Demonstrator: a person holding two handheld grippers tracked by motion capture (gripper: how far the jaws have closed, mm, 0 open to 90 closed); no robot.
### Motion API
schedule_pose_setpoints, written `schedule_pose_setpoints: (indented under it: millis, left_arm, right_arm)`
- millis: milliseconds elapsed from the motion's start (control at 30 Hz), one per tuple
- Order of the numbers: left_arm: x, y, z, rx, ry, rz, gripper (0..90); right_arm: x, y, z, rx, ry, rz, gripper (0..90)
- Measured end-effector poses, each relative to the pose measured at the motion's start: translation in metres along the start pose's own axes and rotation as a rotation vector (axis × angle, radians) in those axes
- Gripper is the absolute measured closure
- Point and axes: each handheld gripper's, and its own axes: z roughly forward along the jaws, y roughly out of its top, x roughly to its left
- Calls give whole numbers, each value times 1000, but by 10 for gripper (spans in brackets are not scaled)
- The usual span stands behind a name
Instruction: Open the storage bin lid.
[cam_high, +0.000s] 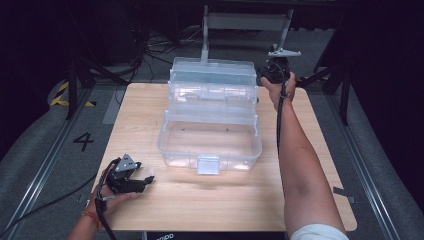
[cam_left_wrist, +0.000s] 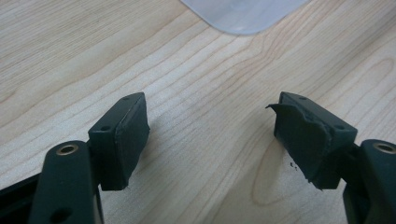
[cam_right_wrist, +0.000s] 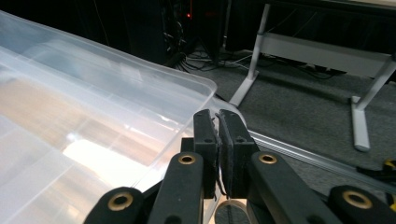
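Dark room and grey floor surround my wooden table (cam_high: 150, 107), where the clear box (cam_high: 210, 140) stands between my spread left gripper (cam_high: 142, 181) and my right gripper (cam_right_wrist: 218, 122), pressed together beside its lid corner.

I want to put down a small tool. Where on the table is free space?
Bare wood lies along the near edge of the table, between the left hand-held gripper and the right forearm, and left of the clear box. The far middle is crowded by its open lid.

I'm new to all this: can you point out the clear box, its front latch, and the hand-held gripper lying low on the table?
clear plastic box (cam_high: 210, 142), high view, bottom tray.
front latch (cam_high: 208, 164), high view, latch flap.
left hand-held gripper (cam_high: 145, 181), high view, between jaw tips.
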Motion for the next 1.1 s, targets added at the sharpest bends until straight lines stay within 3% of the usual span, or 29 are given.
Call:
schedule_pose_setpoints:
  millis: [100,400,1100]
  left_arm:
    - [-1,0,0,3,-2,-16,267]
    - [-1,0,0,4,-4,-12,266]
    - [-2,-1,0,-2,1,-17,264]
  right_arm:
    - [2,-1,1,-1,2,1,869]
    - [4,-2,-1,7,-3,-20,862]
    - [9,-10,-28,7,-1,-81,858]
